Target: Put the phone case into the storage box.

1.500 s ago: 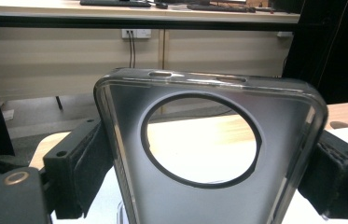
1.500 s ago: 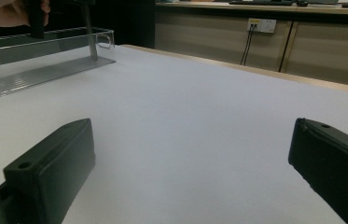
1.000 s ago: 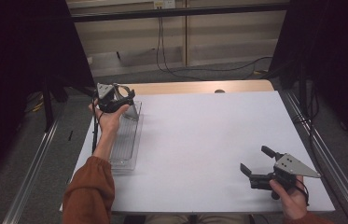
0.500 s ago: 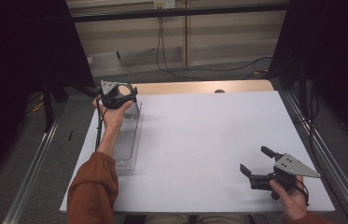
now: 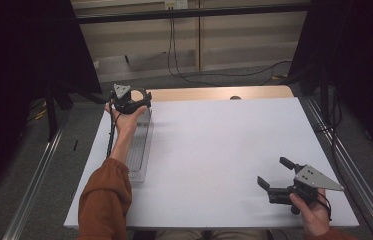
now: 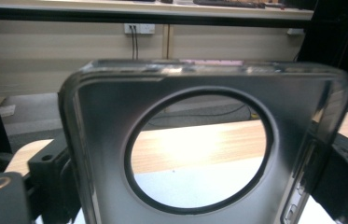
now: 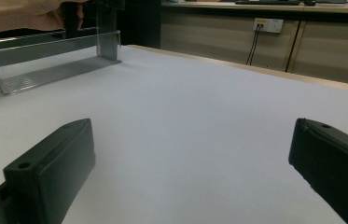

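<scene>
A long clear plastic tray lies along the left side of the white table. My left gripper is at the tray's far end. In the left gripper view the tray's clear end wall, with a round hole in it, stands between the two black jaws. The left gripper has just been opening its jaws, and they flank the wall without clamping it. My right gripper rests low over the table's near right, open with nothing between its jaws. From the right gripper, the tray is at the far left.
A wooden strip runs along the table's far edge. Metal rails flank the table on both sides, and cables lie on the floor beyond. Black curtains hang at the left and right.
The left hand has shifted slightly to the right at the tray's far end, and its gripper has turned a little. The right gripper has stayed in place.
</scene>
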`<state>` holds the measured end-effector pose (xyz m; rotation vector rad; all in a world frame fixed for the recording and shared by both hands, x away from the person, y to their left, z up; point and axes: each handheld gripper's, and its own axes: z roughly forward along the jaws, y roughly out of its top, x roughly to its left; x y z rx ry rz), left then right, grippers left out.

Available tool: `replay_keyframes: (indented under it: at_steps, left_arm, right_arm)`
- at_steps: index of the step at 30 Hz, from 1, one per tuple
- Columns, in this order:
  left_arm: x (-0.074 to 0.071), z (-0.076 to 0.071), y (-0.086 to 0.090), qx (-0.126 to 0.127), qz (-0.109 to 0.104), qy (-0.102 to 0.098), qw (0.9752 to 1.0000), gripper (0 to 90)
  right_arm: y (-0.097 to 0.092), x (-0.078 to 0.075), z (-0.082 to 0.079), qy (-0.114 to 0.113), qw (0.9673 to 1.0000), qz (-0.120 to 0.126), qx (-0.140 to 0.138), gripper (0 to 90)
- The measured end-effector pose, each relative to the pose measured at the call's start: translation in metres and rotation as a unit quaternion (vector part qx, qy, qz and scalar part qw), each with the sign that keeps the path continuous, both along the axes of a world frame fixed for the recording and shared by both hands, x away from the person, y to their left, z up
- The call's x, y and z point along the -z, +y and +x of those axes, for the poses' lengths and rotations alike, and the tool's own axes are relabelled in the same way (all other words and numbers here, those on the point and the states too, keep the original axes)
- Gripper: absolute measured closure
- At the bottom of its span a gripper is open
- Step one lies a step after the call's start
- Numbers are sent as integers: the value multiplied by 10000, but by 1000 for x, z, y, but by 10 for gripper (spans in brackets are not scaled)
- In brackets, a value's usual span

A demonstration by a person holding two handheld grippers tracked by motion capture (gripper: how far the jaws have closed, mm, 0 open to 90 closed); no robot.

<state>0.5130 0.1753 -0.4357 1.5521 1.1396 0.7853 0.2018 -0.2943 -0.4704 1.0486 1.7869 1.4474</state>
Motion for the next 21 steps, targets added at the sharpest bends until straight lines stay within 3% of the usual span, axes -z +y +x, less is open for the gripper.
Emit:
replay_keyframes:
  at_steps: [4, 6, 10, 21]
  left_arm:
    - [1, 0, 0, 9, 31, 97, 9999, 41]
    - [4, 0, 1, 36, 98, 255, 9996, 25]
    - [5, 0, 3, 59, -19, 341, 9994, 25]
    - [0, -6, 4, 190, -80, 276, 9994, 21]
  right_arm:
    - [0, 0, 0, 15, 10000, 18, 29, 0]
    - [0, 0, 0, 3, 10000, 15, 27, 0]
    - [0, 0, 0, 3, 10000, 2, 11, 0]
    - [1, 0, 0, 11, 10000, -23, -23, 0]
